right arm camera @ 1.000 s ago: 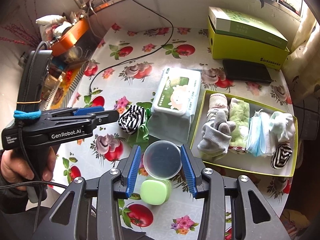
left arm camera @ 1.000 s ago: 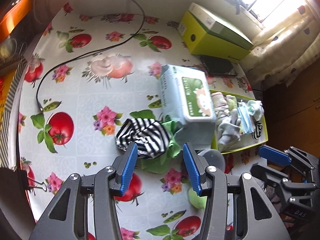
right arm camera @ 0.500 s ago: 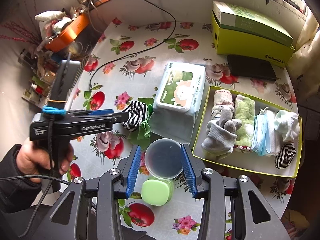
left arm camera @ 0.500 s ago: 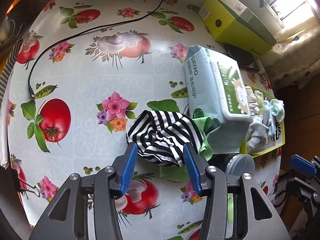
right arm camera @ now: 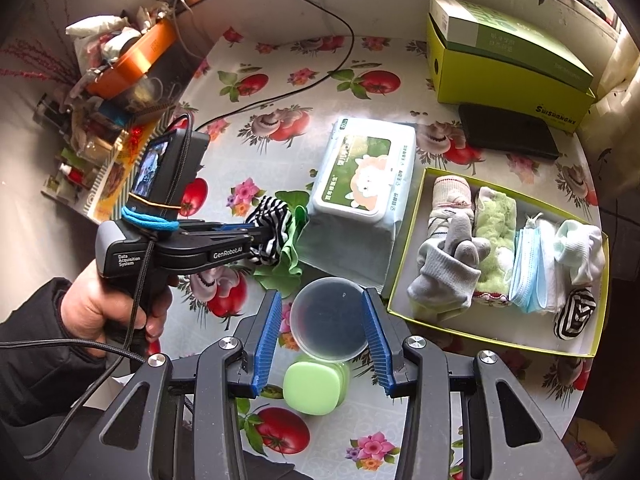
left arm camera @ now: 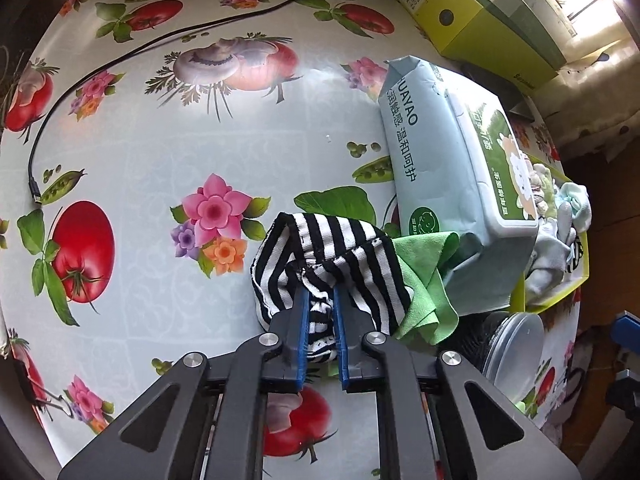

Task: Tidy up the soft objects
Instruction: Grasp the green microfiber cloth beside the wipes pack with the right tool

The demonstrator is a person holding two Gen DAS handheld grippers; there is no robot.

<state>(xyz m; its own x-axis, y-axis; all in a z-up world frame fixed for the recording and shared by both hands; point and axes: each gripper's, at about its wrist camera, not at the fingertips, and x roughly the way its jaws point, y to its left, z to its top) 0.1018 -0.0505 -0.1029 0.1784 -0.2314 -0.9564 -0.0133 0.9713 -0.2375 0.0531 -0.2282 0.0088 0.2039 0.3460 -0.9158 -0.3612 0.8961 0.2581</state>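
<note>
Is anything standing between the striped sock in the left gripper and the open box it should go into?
Yes. The wipes pack lies between the striped sock and the box, and a round lid sits near the box's front corner. The left gripper is shut on the sock.

"GenRobot.AI" marks the left claw (right arm camera: 256,246), "HUAYAO" the wipes pack (left arm camera: 440,176), "SUISUANGNX" the green box (right arm camera: 508,68).

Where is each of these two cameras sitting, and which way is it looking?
Left wrist: rides the left claw, looking along its blue fingers, shut on the striped sock atop a green cloth.
Right wrist: rides the open right claw, hovering above a round lid; it shows the person's left hand and the box of soft things.
Shared: sock, cloth, wipes pack, flowered table.
</note>
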